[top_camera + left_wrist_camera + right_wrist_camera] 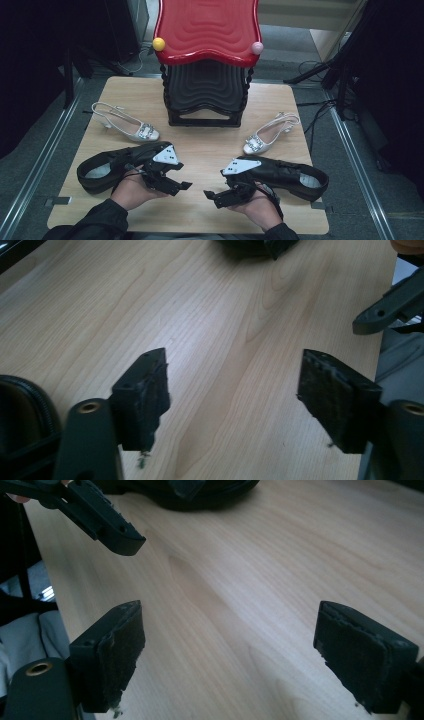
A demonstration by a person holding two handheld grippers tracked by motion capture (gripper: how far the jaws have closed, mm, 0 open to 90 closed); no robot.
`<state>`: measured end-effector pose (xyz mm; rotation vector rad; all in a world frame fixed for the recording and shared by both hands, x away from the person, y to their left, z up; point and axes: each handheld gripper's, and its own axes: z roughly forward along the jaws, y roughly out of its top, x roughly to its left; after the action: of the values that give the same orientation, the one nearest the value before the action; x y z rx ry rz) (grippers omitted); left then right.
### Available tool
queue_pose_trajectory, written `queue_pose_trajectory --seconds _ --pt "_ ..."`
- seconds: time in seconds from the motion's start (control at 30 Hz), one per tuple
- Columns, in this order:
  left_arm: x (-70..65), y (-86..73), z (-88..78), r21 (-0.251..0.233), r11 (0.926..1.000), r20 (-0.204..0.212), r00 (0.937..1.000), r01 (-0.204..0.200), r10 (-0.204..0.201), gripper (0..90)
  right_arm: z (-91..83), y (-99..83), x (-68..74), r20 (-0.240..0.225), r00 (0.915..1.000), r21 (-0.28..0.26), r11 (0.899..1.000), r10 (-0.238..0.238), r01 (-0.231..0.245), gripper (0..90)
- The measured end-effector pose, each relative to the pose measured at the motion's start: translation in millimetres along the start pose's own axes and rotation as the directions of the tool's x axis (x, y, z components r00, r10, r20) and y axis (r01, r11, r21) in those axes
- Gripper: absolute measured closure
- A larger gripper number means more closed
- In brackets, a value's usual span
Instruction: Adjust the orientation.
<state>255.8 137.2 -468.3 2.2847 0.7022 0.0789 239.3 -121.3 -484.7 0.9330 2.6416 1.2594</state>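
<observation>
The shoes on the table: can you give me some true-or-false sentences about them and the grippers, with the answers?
1. Both grippers hold nothing. True: the left gripper and right gripper are open over bare table.
2. Two black shoes lie on the table. True: the left black shoe and the right black shoe.
3. The silver shoes sit on the red shelf. False: the left silver shoe and right silver shoe lie on the table; the red shelf carries no shoes.
4. The rack's balls are both yellow. False: one yellow ball, one pink ball.
</observation>
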Motion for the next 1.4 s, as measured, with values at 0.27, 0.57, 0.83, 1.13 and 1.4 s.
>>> queue_pose_trajectory --seconds 0.27,0.57,0.83,1.13,1.4 --pt "4.9 5.8 -2.2 0.006 0.9983 0.023 0.9981 0.058 -0.058 35.7 -6.6 3.3 -3.9 0.016 0.9996 -0.025 0.999 0.025 -0.024 13.4" --pt "11.8 9.5 -0.6 -0.003 0.9959 0.045 0.9949 0.090 -0.090 33.0 -2.0 3.3 -7.3 0.018 0.9993 -0.002 0.999 0.034 -0.034 22.6" --pt "10.8 6.1 -8.8 -0.004 0.9966 0.049 0.9954 0.082 -0.082 32.0 -8.0 5.4 -7.4 0.041 0.9987 0.004 0.999 0.032 -0.032 26.3" --pt "13.3 -2.0 -23.1 -0.015 0.9951 0.037 0.9946 0.098 -0.097 32.2 -8.0 11.1 -6.6 0.056 0.9969 0.013 0.998 0.055 -0.055 30.1" --pt "16.5 -8.0 -32.9 -0.024 0.9918 0.063 0.9903 0.126 -0.124 34.4 -3.2 16.6 -9.2 0.004 0.9996 0.027 0.999 0.028 -0.028 32.1"
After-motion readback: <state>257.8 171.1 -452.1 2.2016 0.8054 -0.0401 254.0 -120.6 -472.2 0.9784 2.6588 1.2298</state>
